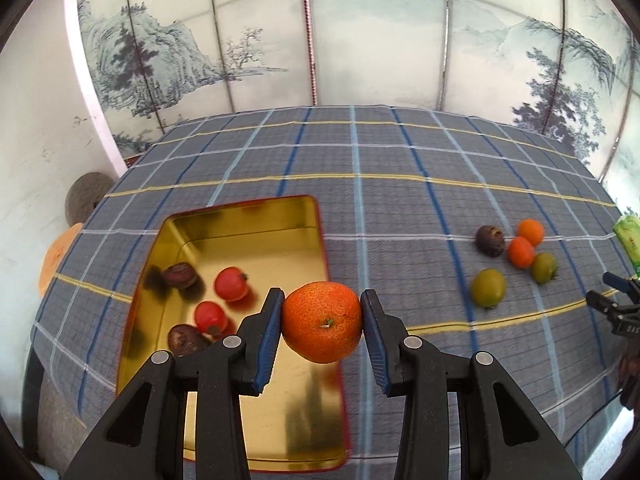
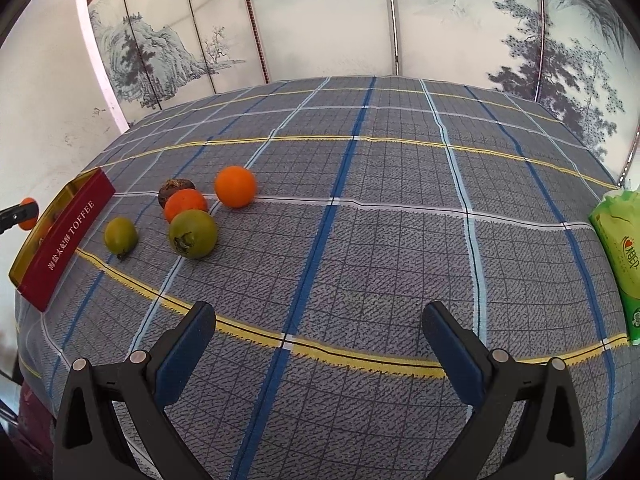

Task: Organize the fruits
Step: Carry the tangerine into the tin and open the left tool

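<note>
left wrist view: left gripper (image 1: 322,322) clamps an orange (image 1: 322,322) above the gold toffee tin's (image 1: 248,216) right edge; right gripper (image 2: 318,336) hangs with jaws apart over the plaid tablecloth (image 2: 400,208)

Tin tray (image 1: 248,216): metal, gold interior, mirror-glossy, reflecting the fruit in it; red lacquered outer wall.
Cloth (image 2: 360,240) over the desk: woven plaid fabric, matt, coarse weave.
Orange (image 1: 322,322), lower centre of the left view: pebbled, pitted rind, faint sheen.
Left hand-held gripper (image 1: 322,320): matt black plastic arms, ribbed blue pads (image 1: 272,336), bright metal rivets.
Green packet (image 2: 618,256), right edge: glossy plastic film, crinkled.
Red tomatoes (image 1: 231,283): smooth, shiny skin.
</note>
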Demonstrator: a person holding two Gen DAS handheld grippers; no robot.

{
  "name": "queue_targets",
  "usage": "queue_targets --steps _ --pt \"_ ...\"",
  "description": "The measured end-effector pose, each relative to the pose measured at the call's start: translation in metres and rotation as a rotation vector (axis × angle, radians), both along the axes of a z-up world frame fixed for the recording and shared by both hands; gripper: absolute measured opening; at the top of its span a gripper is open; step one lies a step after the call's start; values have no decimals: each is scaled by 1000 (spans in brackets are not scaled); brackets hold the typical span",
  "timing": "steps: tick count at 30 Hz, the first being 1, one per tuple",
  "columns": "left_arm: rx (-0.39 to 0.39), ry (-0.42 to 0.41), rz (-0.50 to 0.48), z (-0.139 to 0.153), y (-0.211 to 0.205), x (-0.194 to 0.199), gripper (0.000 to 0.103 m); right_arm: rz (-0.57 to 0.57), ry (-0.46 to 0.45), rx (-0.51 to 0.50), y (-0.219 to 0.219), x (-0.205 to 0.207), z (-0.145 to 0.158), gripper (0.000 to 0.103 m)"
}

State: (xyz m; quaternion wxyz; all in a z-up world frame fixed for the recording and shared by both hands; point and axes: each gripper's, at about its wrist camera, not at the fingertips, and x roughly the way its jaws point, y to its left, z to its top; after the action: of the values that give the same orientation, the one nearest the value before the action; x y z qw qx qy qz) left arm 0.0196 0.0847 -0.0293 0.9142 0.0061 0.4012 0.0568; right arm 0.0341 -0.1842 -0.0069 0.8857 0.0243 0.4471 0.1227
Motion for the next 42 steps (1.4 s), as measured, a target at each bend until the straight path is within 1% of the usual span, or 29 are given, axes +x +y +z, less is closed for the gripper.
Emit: queue_targets --steps 4,12,20,26,29,31,36,40,42 --pt "1 7 33 -6 15 -4 40 -6 7 -6 0 1 -1 103" --pt "-26 38 108 -23 50 -12 40 -17 16 -20 1 2 -2 103" --pt "-30 68 125 -35 59 -12 41 -29 23 -35 1 4 -2 103" --pt "-21 86 118 -41 57 -13 41 -23 -6 -49 5 -1 1 103" --pt "-22 87 117 -41 57 -13 41 26 -47 43 12 -6 10 103" --pt "-18 85 119 -41 58 -13 41 75 -67 73 25 -6 16 103" --pt "-9 87 116 -42 57 -11 41 173 -88 52 58 4 20 103" --pt "-12 87 120 -42 58 -11 42 199 -80 52 68 17 19 103" --pt "-14 85 123 -41 59 -11 44 209 -75 46 73 22 18 103"
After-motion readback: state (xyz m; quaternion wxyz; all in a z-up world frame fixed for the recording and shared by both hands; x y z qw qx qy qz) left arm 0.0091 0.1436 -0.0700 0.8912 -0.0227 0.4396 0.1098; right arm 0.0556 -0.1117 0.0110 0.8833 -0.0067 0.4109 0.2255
